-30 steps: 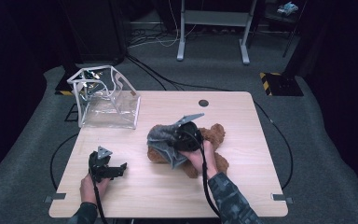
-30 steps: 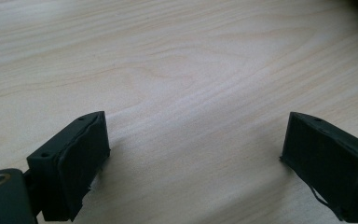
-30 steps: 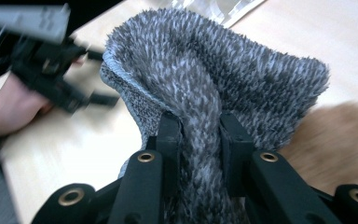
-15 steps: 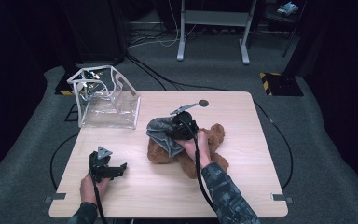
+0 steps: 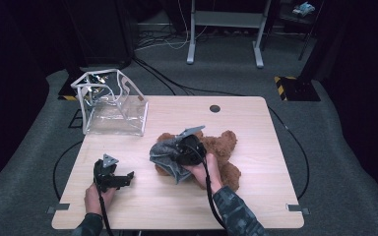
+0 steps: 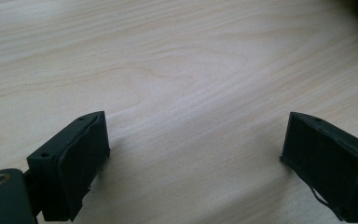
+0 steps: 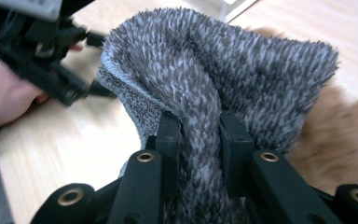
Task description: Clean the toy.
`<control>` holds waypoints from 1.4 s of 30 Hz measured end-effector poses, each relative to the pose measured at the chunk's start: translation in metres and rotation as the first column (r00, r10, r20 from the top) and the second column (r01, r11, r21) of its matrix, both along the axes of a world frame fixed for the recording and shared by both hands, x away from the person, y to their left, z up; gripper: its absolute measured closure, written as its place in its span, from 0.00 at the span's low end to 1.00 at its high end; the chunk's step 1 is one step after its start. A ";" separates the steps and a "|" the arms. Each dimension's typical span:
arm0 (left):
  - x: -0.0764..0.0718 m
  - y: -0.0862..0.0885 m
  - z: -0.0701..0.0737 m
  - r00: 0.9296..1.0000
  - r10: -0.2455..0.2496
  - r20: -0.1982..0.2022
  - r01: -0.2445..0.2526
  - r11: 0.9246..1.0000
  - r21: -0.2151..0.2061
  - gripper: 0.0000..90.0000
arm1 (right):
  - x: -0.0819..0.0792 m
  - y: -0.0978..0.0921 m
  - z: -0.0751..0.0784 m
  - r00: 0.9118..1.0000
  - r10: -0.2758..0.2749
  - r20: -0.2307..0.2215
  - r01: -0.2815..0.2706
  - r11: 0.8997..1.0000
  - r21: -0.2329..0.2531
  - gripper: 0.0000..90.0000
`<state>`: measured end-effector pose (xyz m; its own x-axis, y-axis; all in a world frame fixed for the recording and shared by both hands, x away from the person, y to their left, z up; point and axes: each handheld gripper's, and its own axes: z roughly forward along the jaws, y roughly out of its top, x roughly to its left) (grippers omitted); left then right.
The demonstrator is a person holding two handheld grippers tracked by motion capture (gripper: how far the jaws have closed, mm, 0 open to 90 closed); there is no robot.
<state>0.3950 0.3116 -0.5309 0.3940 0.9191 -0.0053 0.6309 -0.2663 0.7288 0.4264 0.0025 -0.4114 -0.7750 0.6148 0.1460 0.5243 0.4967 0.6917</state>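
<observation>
my right gripper (image 7: 198, 135) has its fingers clamped on a fold of the grey fuzzy cloth (image 5: 166, 155), lifted over the brown teddy bear (image 5: 221, 147) at mid-desk. my left gripper (image 5: 112, 177), fingers apart, rests near the front left edge. the cloth is gripped; placing it remains.

A pale wooden surface (image 5: 256, 128) stands on grey carpet (image 5: 325, 123) in a dark room, with a grey metal stand (image 5: 224, 29) and black cables (image 5: 162, 81) behind it.
</observation>
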 end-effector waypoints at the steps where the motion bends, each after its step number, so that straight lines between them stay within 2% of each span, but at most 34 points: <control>1: 0.000 0.000 0.000 1.000 0.000 0.000 0.000 1.000 0.000 0.08 | -0.003 0.001 -0.003 1.000 0.005 -0.003 -0.005 1.000 -0.002 0.81; 4: 0.000 0.000 0.000 1.000 -0.001 0.000 0.001 1.000 0.001 0.08 | -0.009 0.001 -0.012 1.000 0.018 -0.015 -0.018 1.000 0.000 0.82; 11: 0.000 -0.001 0.000 1.000 0.005 0.000 -0.005 1.000 -0.001 0.08 | -0.018 -0.004 -0.043 0.994 0.028 -0.105 -0.030 0.999 -0.013 0.82; 14: 0.000 -0.001 0.000 1.000 0.007 0.000 -0.007 1.000 -0.001 0.08 | -0.020 -0.005 -0.046 0.992 0.027 -0.120 -0.029 0.999 -0.013 0.81; 19: 0.002 -0.002 0.001 1.000 0.022 0.000 -0.022 1.000 0.009 0.08 | -0.023 -0.015 -0.031 0.995 0.013 -0.097 -0.011 1.000 0.020 0.81; 20: 0.003 -0.002 0.001 1.000 0.030 0.000 -0.030 1.000 0.005 0.08 | -0.022 -0.019 -0.025 0.997 0.013 -0.080 -0.011 1.000 0.024 0.81; 22: 0.005 -0.003 0.003 0.999 0.048 -0.024 -0.048 0.999 0.015 0.08 | -0.021 -0.024 -0.018 0.998 0.000 -0.060 0.002 0.999 0.036 0.81; 23: 0.006 -0.004 0.005 0.998 0.039 -0.045 -0.038 0.999 0.009 0.08 | -0.021 -0.027 -0.014 0.999 -0.001 -0.048 0.003 0.999 0.035 0.81; 25: 0.006 -0.003 0.008 0.998 -0.017 -0.058 0.015 1.000 -0.020 0.06 | -0.018 -0.034 -0.005 1.000 -0.016 -0.019 0.017 0.999 0.045 0.81; 27: 0.007 -0.008 0.016 0.997 -0.040 -0.063 0.038 0.999 -0.026 0.04 | -0.014 -0.041 0.003 0.999 -0.042 -0.007 0.042 0.998 0.053 0.81; 29: 0.009 -0.014 0.024 0.998 -0.055 -0.040 0.053 0.997 -0.047 0.04 | -0.011 -0.047 0.009 0.998 -0.057 0.011 0.057 0.997 0.060 0.82; 31: 0.012 -0.022 0.035 0.997 -0.076 -0.021 0.074 0.996 -0.051 0.04 | -0.007 -0.053 0.015 0.996 -0.084 0.017 0.083 0.994 0.065 0.82; 34: 0.018 -0.035 0.054 0.994 -0.111 0.006 0.111 0.991 -0.073 0.05 | -0.002 -0.061 0.023 0.993 -0.112 0.041 0.109 0.992 0.066 0.82; 36: 0.024 -0.045 0.066 0.990 -0.139 0.014 0.140 0.986 -0.092 0.05 | 0.002 -0.065 0.027 0.990 -0.134 0.053 0.130 0.989 0.064 0.82; 38: 0.030 -0.055 0.079 0.983 -0.180 0.026 0.182 0.980 -0.080 0.04 | 0.007 -0.069 0.030 0.987 -0.151 0.063 0.148 0.988 0.054 0.82; 40: 0.035 -0.068 0.092 0.979 -0.197 0.051 0.201 0.975 -0.093 0.05 | 0.011 -0.072 0.031 0.983 -0.169 0.066 0.166 0.985 0.055 0.82; 42: 0.041 -0.082 0.104 0.972 -0.223 0.074 0.230 0.967 -0.112 0.05 | 0.014 -0.075 0.034 0.979 -0.188 0.076 0.184 0.982 0.051 0.82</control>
